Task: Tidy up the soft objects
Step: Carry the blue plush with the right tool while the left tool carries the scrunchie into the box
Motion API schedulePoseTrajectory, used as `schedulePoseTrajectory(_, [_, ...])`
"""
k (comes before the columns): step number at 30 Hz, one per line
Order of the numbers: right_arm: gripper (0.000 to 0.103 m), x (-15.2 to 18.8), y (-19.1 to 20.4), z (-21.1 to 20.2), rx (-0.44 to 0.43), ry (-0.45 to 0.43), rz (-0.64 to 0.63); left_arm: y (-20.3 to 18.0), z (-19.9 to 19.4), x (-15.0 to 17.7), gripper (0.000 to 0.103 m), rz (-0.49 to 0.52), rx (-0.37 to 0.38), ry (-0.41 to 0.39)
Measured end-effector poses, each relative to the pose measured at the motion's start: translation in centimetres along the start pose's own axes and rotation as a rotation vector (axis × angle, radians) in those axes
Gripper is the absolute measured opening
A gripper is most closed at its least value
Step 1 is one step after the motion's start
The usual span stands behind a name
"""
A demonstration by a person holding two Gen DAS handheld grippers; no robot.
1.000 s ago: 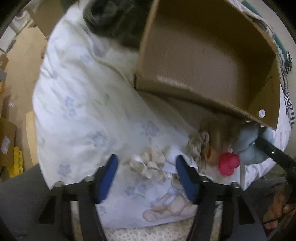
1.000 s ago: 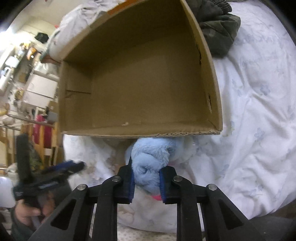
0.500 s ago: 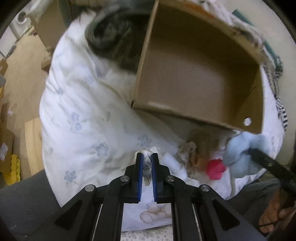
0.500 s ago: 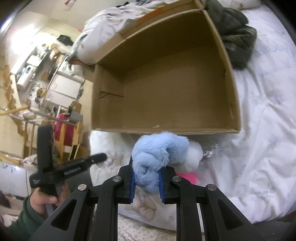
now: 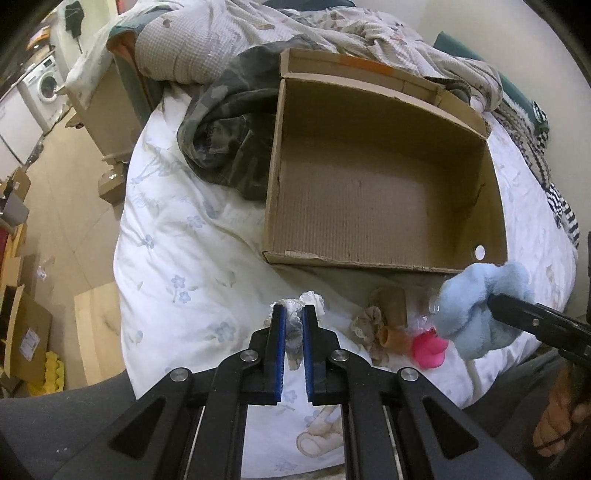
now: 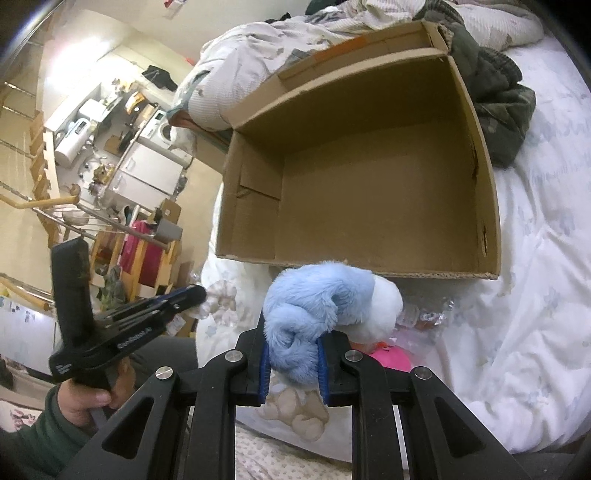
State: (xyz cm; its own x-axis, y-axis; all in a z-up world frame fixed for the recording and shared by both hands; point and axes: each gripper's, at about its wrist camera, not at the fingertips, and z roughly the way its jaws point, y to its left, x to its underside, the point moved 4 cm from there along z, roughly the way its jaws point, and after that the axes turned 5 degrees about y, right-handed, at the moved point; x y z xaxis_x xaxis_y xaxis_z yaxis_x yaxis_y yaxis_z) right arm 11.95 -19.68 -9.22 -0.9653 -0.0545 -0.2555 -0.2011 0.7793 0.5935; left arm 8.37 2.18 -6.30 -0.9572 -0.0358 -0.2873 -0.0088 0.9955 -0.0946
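Note:
An open cardboard box (image 5: 380, 258) lies on the white bed; it also shows in the right wrist view (image 6: 369, 267). My left gripper (image 5: 293, 317) is shut on a white lace scrunchie (image 5: 312, 300), lifted above the bedding. In the right wrist view this gripper (image 6: 192, 295) holds the scrunchie (image 6: 218, 301) at the left. My right gripper (image 6: 291, 339) is shut on a light blue plush toy (image 6: 314, 306), held just in front of the box's near wall. The plush (image 5: 476, 306) also shows at the right in the left wrist view.
A beige scrunchie (image 5: 369, 325), a tan cone-shaped piece (image 5: 393, 334) and a pink rubber duck (image 5: 428, 347) lie on the bedding below the box. A camouflage garment (image 5: 221, 136) lies left of the box. A rumpled duvet (image 5: 332, 26) sits behind it.
My left gripper closed on the white scrunchie and lifted it. Both grippers rose and pulled back, so the whole box is in view. The blue plush came up with the right gripper.

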Motion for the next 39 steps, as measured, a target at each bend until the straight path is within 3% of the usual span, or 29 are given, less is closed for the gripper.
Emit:
schedulePoseTrajectory(7, [0.022, -0.6, 1.2, -3.2, -0.057, -0.125, -0.036, -0.7, -3.9, -1.3, 0.008, 0.007, -0.008, -0.127])
schedulePoseTrajectory(14, [0.020, -1.9, 1.3, -6.0, 0.044, -0.235, -0.059, -1.8, -7.7, -4.8, 0.008, 0.045, -0.023, -0.235])
schedulePoseTrajectory(22, [0.020, -5.1, 1.3, -7.1, 0.095, -0.279, -0.083, -4.1, -7.9, -9.6, 0.008, 0.094, -0.021, -0.308])
schedulePoseTrajectory(30, [0.020, -5.5, -1.3, -3.7, 0.146, -0.228, -0.023, -5.3, -2.1, -10.4, 0.008, 0.130, -0.024, -0.266])
schedulePoseTrajectory(34, [0.020, -5.8, -1.2, -2.7, 0.172, -0.211, -0.048, -5.3, 0.6, -10.2, 0.008, 0.127, -0.016, -0.200])
schedulePoseTrajectory(39, [0.020, -6.2, -1.9, -1.2, 0.190, -0.171, -0.021, -5.7, 2.2, -10.0, 0.008, 0.143, -0.012, -0.187])
